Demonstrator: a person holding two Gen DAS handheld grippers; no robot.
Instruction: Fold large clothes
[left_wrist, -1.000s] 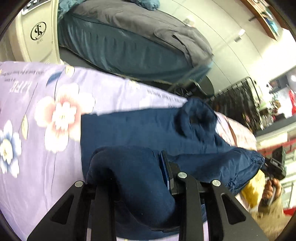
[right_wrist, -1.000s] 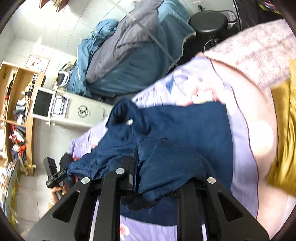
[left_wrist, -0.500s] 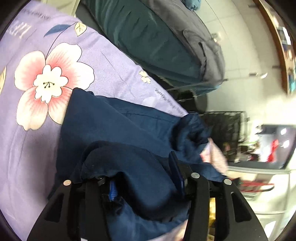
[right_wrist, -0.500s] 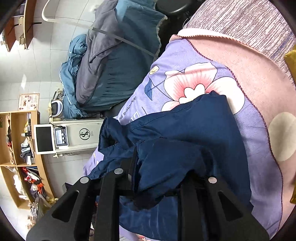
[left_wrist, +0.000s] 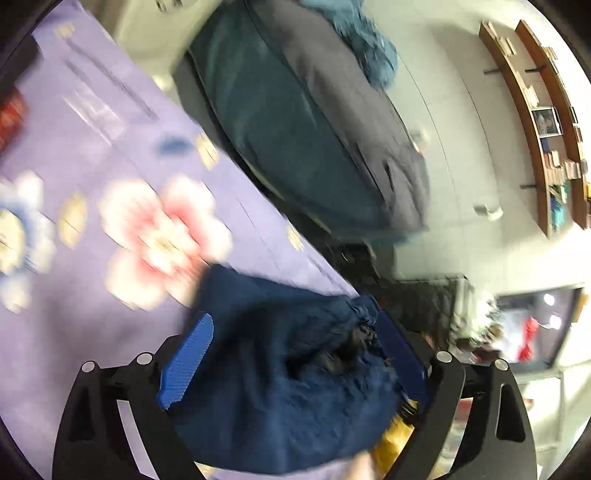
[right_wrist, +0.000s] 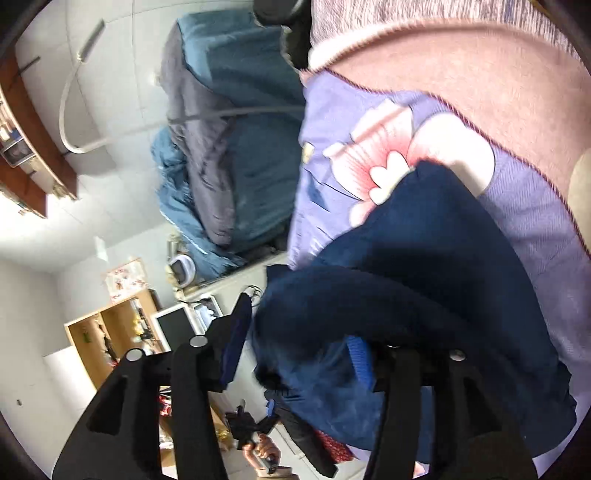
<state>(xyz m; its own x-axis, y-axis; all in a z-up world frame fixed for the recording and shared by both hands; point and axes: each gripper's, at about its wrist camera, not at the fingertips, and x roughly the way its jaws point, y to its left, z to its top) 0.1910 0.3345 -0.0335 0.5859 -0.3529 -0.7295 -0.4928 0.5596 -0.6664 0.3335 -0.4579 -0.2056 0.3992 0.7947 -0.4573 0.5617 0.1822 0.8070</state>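
Navy garment (left_wrist: 280, 398) bunched at bedsheet (left_wrist: 74, 302) edge (blurred), jaws just opening

Bed w/ lilac floral sheet (left_wrist: 110, 288), navy garment (left_wrist: 288, 398) on top.

Plenty of bare floral bedsheet (left_wrist: 122, 206) at the left and centre of the left wrist view, so that side's wide open. The navy garment (left_wrist: 288, 373) bunches up at lower centre, and a teal and grey duvet heap (left_wrist: 306, 140) blocks past the bed edge, upper centre. In the right wrist view only the pink blanket (right_wrist: 461, 74) at the upper right is clear.
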